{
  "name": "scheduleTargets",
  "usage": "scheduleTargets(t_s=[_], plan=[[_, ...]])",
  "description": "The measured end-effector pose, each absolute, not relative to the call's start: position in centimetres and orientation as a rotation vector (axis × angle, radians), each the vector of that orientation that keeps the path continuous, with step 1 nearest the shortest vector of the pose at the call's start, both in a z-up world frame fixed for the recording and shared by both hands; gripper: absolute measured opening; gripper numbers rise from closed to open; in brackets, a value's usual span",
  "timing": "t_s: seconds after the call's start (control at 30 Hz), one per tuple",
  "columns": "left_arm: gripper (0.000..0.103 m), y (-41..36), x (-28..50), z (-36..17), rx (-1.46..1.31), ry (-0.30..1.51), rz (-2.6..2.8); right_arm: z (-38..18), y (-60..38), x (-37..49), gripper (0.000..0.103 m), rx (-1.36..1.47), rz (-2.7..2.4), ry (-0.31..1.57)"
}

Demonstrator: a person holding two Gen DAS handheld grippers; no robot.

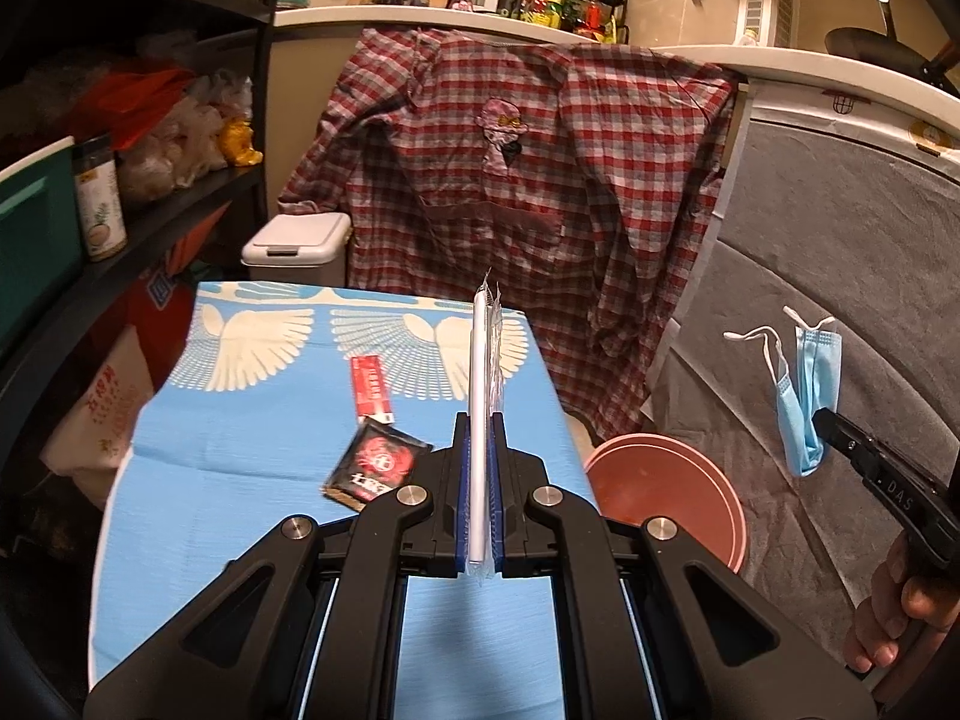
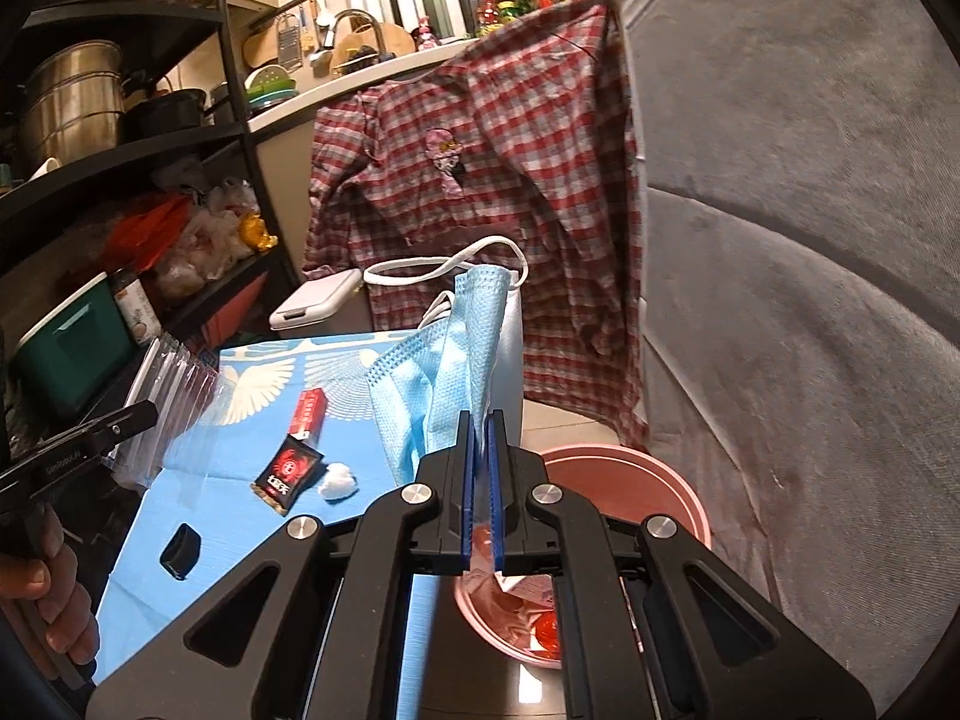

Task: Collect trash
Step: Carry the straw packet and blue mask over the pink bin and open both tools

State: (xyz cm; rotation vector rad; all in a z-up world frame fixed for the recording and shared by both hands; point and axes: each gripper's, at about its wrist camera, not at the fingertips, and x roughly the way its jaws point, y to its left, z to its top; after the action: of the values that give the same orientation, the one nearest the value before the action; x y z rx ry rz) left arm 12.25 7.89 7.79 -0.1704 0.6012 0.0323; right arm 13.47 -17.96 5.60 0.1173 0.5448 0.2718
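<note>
- The left gripper [image 1: 478,420] points forward and downward over a blue tablecloth [image 1: 240,468] printed with white wings, its jaws clamped on a clear plastic wrapper [image 1: 483,372] with a white stick-like piece inside that stands up past the fingertips
- The right gripper [image 2: 478,420] tilts down above a pink bucket [image 2: 678,480] beside the table, its jaws pinched on a blue surgical mask [image 2: 444,372] whose white ear loops [image 2: 444,267] rise above the folded fabric
- From the left wrist view the mask [image 1: 804,396] hangs from the right gripper's tip [image 1: 831,426], with fingers [image 1: 900,606] of the person's right hand wrapped on the handle at the lower right
- From the right wrist view the person's left hand [image 2: 48,600] grips its handle at the lower left
- Inside the pink bucket lie crumpled wrappers [image 2: 522,588] and an orange-red piece [image 2: 546,624]
- A black and red sachet [image 2: 288,471], a red packet [image 2: 309,414], a cotton ball [image 2: 337,474] and a small black object [image 2: 180,552] remain on the tablecloth
- A white lidded bin [image 1: 297,246] stands beyond the table, next to a red checked shirt [image 1: 528,180] draped over the counter edge
</note>
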Motion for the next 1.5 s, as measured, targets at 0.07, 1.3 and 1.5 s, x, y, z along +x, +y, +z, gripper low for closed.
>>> scheduleTargets(t_s=[0.07, 1.3, 1.5], plan=[[0.005, 7.3, 12.7, 7.5, -0.166, 0.608, 0.023, 5.4, -18.3, 13.6, 0.005, 0.115, 0.261, 0.548], [0.005, -0.9, 18.0, 3.9, -0.099, 0.691, -0.101, 2.7, -23.0, 15.6, 0.005, 0.142, 0.165, 0.604], [0.005, -2.2, 18.5, 3.4, -0.081, 0.7, -0.13, 2.4, -23.2, 15.8, 0.005, 0.145, 0.159, 0.611]])
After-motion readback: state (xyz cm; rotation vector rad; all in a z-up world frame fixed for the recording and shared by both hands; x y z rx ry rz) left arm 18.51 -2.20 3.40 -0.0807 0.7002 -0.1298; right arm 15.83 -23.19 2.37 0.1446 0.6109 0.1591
